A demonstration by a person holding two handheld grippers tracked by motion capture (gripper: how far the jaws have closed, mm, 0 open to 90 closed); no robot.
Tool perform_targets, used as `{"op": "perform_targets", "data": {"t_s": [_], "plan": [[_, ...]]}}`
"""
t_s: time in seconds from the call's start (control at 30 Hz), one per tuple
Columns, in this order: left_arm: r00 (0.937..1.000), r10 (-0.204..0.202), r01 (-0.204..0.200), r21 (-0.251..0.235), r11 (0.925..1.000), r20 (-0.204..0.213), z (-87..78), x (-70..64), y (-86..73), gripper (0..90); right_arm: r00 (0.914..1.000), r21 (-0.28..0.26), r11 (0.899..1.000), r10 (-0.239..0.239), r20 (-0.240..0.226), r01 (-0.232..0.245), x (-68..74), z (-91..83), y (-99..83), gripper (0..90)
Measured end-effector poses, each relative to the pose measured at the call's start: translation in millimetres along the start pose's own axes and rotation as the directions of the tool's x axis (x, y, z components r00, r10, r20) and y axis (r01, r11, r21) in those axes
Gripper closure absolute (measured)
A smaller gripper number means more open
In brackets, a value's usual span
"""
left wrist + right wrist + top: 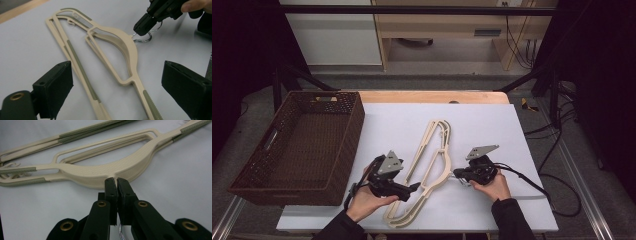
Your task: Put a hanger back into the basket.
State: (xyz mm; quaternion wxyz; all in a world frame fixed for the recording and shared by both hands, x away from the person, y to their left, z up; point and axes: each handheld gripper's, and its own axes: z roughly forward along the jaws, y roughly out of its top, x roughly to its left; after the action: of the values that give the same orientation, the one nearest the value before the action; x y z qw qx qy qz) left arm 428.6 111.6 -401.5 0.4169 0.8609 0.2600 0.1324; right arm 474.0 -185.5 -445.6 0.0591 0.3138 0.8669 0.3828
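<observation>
left gripper sits low at the near left of the hangers, jaws spread wide, cupped by the left hand. right gripper lies right of them, jaws pressed together, right hand behind it.

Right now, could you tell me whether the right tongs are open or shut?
Shut: the right tongs pinch the metal hook of the beige hangers.

Matt plastic, bright wire, woven basket

The hangers are cream plastic, finely textured at the neck, with ribbed grey-green grip strips; their hooks are shiny metal wire (pinched between the right gripper jaws). Gripper pads look matt black. The basket is brown weave on a smooth white board.
</observation>
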Motion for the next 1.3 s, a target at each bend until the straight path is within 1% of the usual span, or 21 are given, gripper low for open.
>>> {"op": "perform_targets", "data": {"t_s": [0.1,0.23,0.3,0.43,0.47,0.5,0.53,0.57,0.6,0.63,0.67,0.7,0.77,0.83,0.93,1.0,1.03,1.1,1.13,1.23,1.3], "plan": [[0.9998,0.007,-0.007,0.022,0.9997,0.018,17.8,-5.2,2.9,12.8,0.9999,-0.004,1.0,0.014,0.001,-0.014,0.9,-0.1,0.3,87.3],[0.9988,0.009,-0.011,0.046,0.9989,0.048,38.6,-10.1,5.6,17.4,0.9998,-0.003,1.0,0.017,0.0,-0.017,1.1,-0.2,0.5,87.3],[0.9981,0.018,-0.022,0.067,0.9975,0.06,48.3,-12.4,6.6,19.1,0.9999,0.0,1.0,0.016,0.001,-0.016,1.1,-0.3,0.4,87.3],[0.997,0.032,-0.039,0.095,0.9947,0.071,65.5,-17.1,7.5,23.6,0.9996,0.005,1.0,0.029,0.006,-0.029,2.4,-0.8,1.1,87.4],[0.9965,0.033,-0.04,0.101,0.9941,0.076,69.7,-18.2,7.2,25.1,0.9997,0.008,1.0,0.025,0.005,-0.025,2.4,-1.0,1.1,87.3],[0.9967,0.023,-0.031,0.099,0.9946,0.078,74.2,-19.6,6.2,26.6,0.9998,0.006,1.0,0.02,0.005,-0.02,2.5,-1.0,1.3,87.4],[0.9967,0.023,-0.031,0.099,0.9946,0.078,74.2,-19.6,6.2,27.8,0.9999,0.008,1.0,0.011,0.002,-0.011,2.2,-1.2,1.5,87.3],[0.996,0.033,-0.043,0.117,0.9922,0.083,80.6,-20.7,4.9,29.3,0.9999,0.01,1.0,0.009,0.007,-0.009,3.0,-1.3,2.0,87.4],[0.996,0.033,-0.043,0.117,0.9922,0.083,80.6,-20.7,4.9,31.0,0.9998,0.009,1.0,0.018,0.011,-0.019,4.4,-1.3,2.8,87.4],[0.9958,0.032,-0.043,0.126,0.9911,0.085,86.3,-21.6,3.5,33.4,0.9998,0.011,1.0,0.013,0.013,-0.014,4.8,-1.5,3.3,87.4],[0.9957,0.03,-0.042,0.132,0.9903,0.087,87.9,-21.0,3.2,36.4,0.9997,0.014,1.0,0.019,0.013,-0.019,5.9,-2.0,3.8,87.4],[0.9957,0.014,-0.025,0.126,0.9917,0.092,89.2,-20.6,3.1,39.2,0.9998,0.014,1.0,0.014,0.017,-0.014,6.0,-1.8,4.1,87.4],[0.9952,0.009,-0.023,0.137,0.9903,0.098,88.8,-18.8,3.7,44.7,0.9999,0.016,1.0,0.005,0.015,-0.005,6.3,-2.5,4.6,87.4],[0.9945,0.008,-0.023,0.14,0.9899,0.104,88.8,-18.3,3.3,48.8,0.9997,0.02,1.0,0.014,0.022,-0.014,8.0,-3.4,5.8,87.4],[0.9938,0.011,-0.027,0.147,0.9888,0.11,89.9,-19.3,3.0,52.9,0.9998,0.018,1.0,0.011,0.017,-0.011,10.1,-3.5,7.4,87.4],[0.994,0.014,-0.031,0.151,0.988,0.108,90.6,-19.9,2.8,56.2,0.9998,0.022,1.0,0.012,0.019,-0.012,11.0,-3.5,8.1,87.4],[0.994,0.016,-0.034,0.168,0.9852,0.108,92.3,-21.0,2.1,57.5,0.9997,0.024,1.0,0.012,0.019,-0.013,11.2,-3.6,8.2,87.4],[0.9938,0.013,-0.032,0.168,0.9853,0.111,93.9,-21.7,1.2,61.2,0.9997,0.025,1.0,0.014,0.019,-0.015,11.1,-3.6,8.3,87.4],[0.9935,0.017,-0.037,0.184,0.9821,0.113,94.6,-22.6,0.9,63.3,0.9997,0.024,1.0,0.011,0.02,-0.012,11.1,-3.7,8.4,87.4],[0.9954,0.018,-0.036,0.19,0.9812,0.094,93.4,-21.9,1.5,69.6,0.9998,0.025,1.0,0.007,0.018,-0.008,11.8,-4.5,8.5,87.3],[0.9957,0.002,-0.02,0.187,0.9822,0.093,92.0,-20.3,1.8,74.0,0.9998,0.024,1.0,0.008,0.021,-0.008,12.9,-4.9,8.7,87.2]]}}
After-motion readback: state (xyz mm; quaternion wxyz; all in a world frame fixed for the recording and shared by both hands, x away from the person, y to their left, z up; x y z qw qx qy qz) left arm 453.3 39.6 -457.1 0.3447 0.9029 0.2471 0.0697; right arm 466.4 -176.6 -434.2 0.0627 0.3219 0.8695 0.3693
